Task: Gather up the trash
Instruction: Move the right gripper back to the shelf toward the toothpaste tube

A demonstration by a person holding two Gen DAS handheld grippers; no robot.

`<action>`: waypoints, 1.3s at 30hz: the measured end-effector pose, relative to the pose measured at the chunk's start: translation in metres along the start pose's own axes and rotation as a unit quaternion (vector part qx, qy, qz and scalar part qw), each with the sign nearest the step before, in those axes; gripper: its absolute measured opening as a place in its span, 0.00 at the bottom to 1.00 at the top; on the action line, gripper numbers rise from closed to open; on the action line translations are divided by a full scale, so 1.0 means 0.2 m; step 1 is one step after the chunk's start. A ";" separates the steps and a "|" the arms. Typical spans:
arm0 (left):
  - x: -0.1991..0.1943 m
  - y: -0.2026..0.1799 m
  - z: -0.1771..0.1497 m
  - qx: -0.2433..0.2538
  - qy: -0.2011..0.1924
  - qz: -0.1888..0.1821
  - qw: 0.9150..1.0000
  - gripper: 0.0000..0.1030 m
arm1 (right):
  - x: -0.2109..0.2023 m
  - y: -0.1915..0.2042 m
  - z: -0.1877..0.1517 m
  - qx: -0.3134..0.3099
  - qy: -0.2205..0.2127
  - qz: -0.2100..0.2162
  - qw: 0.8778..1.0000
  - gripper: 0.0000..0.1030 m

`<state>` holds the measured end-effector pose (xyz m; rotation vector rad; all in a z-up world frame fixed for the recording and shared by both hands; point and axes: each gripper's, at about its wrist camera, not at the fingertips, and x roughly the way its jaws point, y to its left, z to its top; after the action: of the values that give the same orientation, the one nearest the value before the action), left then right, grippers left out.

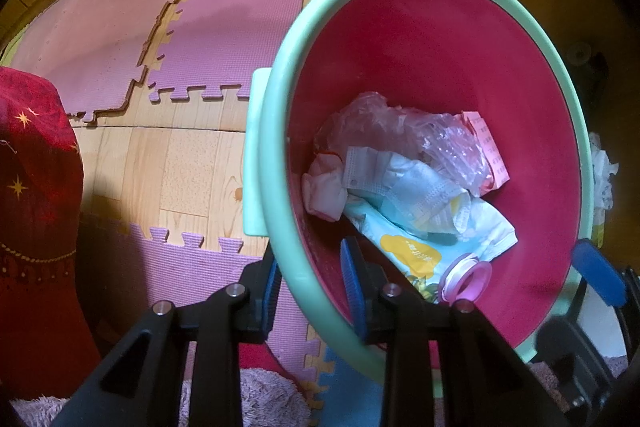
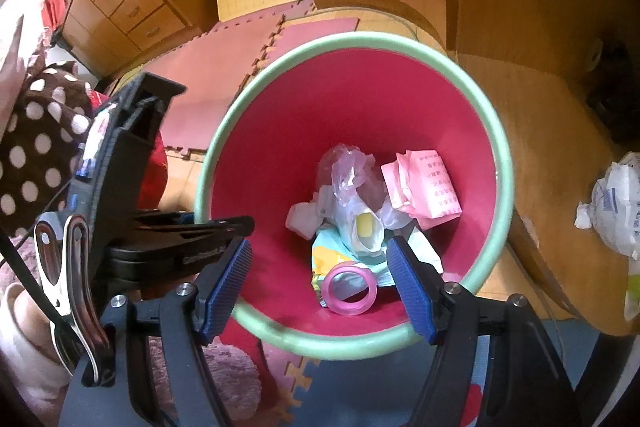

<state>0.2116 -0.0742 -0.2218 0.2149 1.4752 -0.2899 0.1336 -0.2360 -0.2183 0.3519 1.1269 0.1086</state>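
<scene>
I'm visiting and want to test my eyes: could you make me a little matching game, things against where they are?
Things:
1. pink tape ring
2. left tool
3. crumpled white wrapper
4. right tool

Places:
A. on the wooden table
B. clamped on the bin's green rim
C. at the bin's bottom
D. open above the bin

Pairs: 1-C, 2-B, 3-A, 4-D

Both wrist views look down into bin (image 1: 432, 27)

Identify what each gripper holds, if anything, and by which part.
The left gripper holds the bin by its green rim, one of its fingers inside, one outside. The right gripper holds nothing.
</scene>
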 end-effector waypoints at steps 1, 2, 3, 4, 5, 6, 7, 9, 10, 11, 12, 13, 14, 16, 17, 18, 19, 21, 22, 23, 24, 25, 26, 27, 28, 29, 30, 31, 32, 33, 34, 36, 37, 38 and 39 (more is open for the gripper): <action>0.00 0.00 0.00 0.000 0.000 0.000 1.000 0.29 | -0.01 0.01 0.00 -0.002 -0.003 -0.001 1.000 0.69; 0.00 0.00 0.00 -0.001 0.000 -0.001 1.000 0.30 | -0.03 0.01 0.00 -0.004 -0.005 -0.003 1.000 0.70; 0.00 0.00 0.00 0.000 0.000 0.000 1.000 0.29 | -0.05 0.02 0.00 -0.008 -0.009 -0.005 1.000 0.69; 0.00 0.00 0.00 -0.001 0.000 -0.001 1.000 0.29 | -0.05 0.02 0.00 -0.009 -0.011 -0.006 1.000 0.69; 0.00 0.00 0.00 -0.001 0.000 -0.001 1.000 0.29 | -0.07 0.03 0.00 -0.011 -0.015 -0.006 1.000 0.69; 0.00 0.00 0.00 -0.001 0.000 -0.001 1.000 0.29 | -0.09 0.04 0.00 -0.013 -0.019 -0.007 1.000 0.69; 0.00 0.00 0.00 -0.001 0.000 -0.001 1.000 0.29 | -0.10 0.04 0.00 -0.014 -0.022 -0.006 1.000 0.70; 0.00 0.00 -0.01 -0.001 0.000 -0.002 1.000 0.29 | -0.13 0.06 0.01 -0.015 -0.030 -0.004 0.999 0.69; 0.00 0.00 -0.01 -0.001 0.000 -0.002 1.000 0.29 | -0.15 0.06 0.00 -0.015 -0.032 -0.003 0.999 0.69; 0.00 0.00 -0.01 -0.001 0.000 -0.002 1.000 0.29 | -0.16 0.07 0.00 -0.015 -0.035 -0.002 0.999 0.69; 0.00 0.00 -0.01 -0.001 0.000 -0.002 1.000 0.29 | -0.17 0.07 0.00 -0.015 -0.038 -0.002 0.999 0.69; 0.00 0.00 -0.01 -0.001 0.000 -0.002 1.000 0.29 | -0.18 0.08 0.00 -0.015 -0.040 -0.001 0.999 0.69; 0.00 0.00 -0.01 -0.001 0.000 -0.001 1.000 0.29 | -0.19 0.08 0.00 -0.015 -0.041 -0.001 0.999 0.69; 0.00 0.00 -0.01 -0.001 0.000 -0.001 1.000 0.29 | -0.22 0.09 0.00 -0.015 -0.045 0.001 0.999 0.69; 0.00 0.00 -0.01 -0.001 0.000 -0.001 1.000 0.29 | -0.23 0.09 0.00 -0.015 -0.047 0.001 0.999 0.69; 0.00 0.00 -0.01 -0.001 0.000 -0.001 1.000 0.29 | -0.24 0.09 0.00 -0.015 -0.050 0.002 0.999 0.69; 0.00 0.00 -0.01 -0.001 0.000 -0.001 1.000 0.29 | -0.25 0.09 0.00 -0.016 -0.052 0.002 0.998 0.69; 0.00 0.00 -0.01 -0.001 0.000 -0.001 1.000 0.29 | -0.29 0.09 0.00 -0.016 -0.061 0.000 0.998 0.69; 0.00 0.00 -0.01 -0.001 0.000 -0.001 1.000 0.29 | -0.31 0.09 0.00 -0.016 -0.065 -0.003 0.998 0.69; 0.00 0.00 -0.01 -0.001 0.000 -0.002 1.000 0.30 | -0.33 0.09 0.01 -0.016 -0.072 -0.004 0.997 0.69; 0.00 0.00 -0.01 -0.001 0.000 -0.002 1.000 0.30 | -0.36 0.09 0.01 -0.015 -0.077 -0.005 0.997 0.69; 0.00 0.00 -0.01 -0.001 0.000 -0.002 1.000 0.30 | -0.38 0.09 0.02 -0.013 -0.081 -0.005 0.997 0.69; 0.00 0.00 -0.01 -0.001 0.000 -0.002 1.000 0.30 | -0.40 0.09 0.02 -0.012 -0.086 -0.006 0.996 0.69; 0.00 0.00 -0.01 -0.001 0.000 -0.002 1.000 0.30 | -0.44 0.08 0.02 -0.008 -0.095 -0.007 0.995 0.69; 0.00 0.00 -0.01 -0.001 0.000 -0.002 1.000 0.30 | -0.46 0.08 0.03 -0.007 -0.100 -0.008 0.995 0.69; 0.00 0.00 -0.01 -0.001 0.000 -0.002 1.000 0.30 | -0.49 0.07 0.03 -0.003 -0.107 -0.009 0.994 0.69; 0.00 0.00 -0.01 -0.001 0.000 -0.002 1.000 0.30 | -0.53 0.06 0.04 0.000 -0.115 -0.010 0.993 0.69; 0.00 0.00 -0.01 -0.001 0.000 -0.001 1.000 0.30 | -0.55 0.05 0.04 0.003 -0.121 -0.011 0.993 0.69; 0.00 0.00 -0.01 -0.001 0.000 -0.001 1.000 0.30 | -0.60 0.04 0.05 0.008 -0.131 -0.012 0.991 0.69; 0.00 0.00 -0.01 -0.001 0.000 -0.001 1.000 0.30 | -0.62 0.03 0.05 0.011 -0.137 -0.013 0.990 0.69; 0.00 0.00 -0.01 -0.001 0.000 -0.001 1.000 0.30 | -0.65 0.02 0.05 0.013 -0.143 -0.015 0.989 0.69; 0.00 0.00 -0.01 -0.001 0.000 -0.002 1.000 0.30 | -0.71 0.00 0.06 0.019 -0.157 -0.022 0.987 0.69; 0.00 0.00 -0.01 -0.001 0.000 -0.002 1.000 0.30 | -0.74 -0.01 0.06 0.022 -0.161 -0.024 0.986 0.69; 0.00 0.00 -0.01 -0.001 0.000 -0.002 1.000 0.30 | -0.76 -0.03 0.06 0.025 -0.166 -0.026 0.985 0.69; 0.00 0.00 -0.01 -0.001 0.000 -0.002 1.000 0.30 | -0.79 -0.04 0.06 0.029 -0.171 -0.028 0.984 0.69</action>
<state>0.2105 -0.0734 -0.2214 0.2111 1.4755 -0.2909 0.0755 -0.2866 -0.0793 0.3745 0.8000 -0.0353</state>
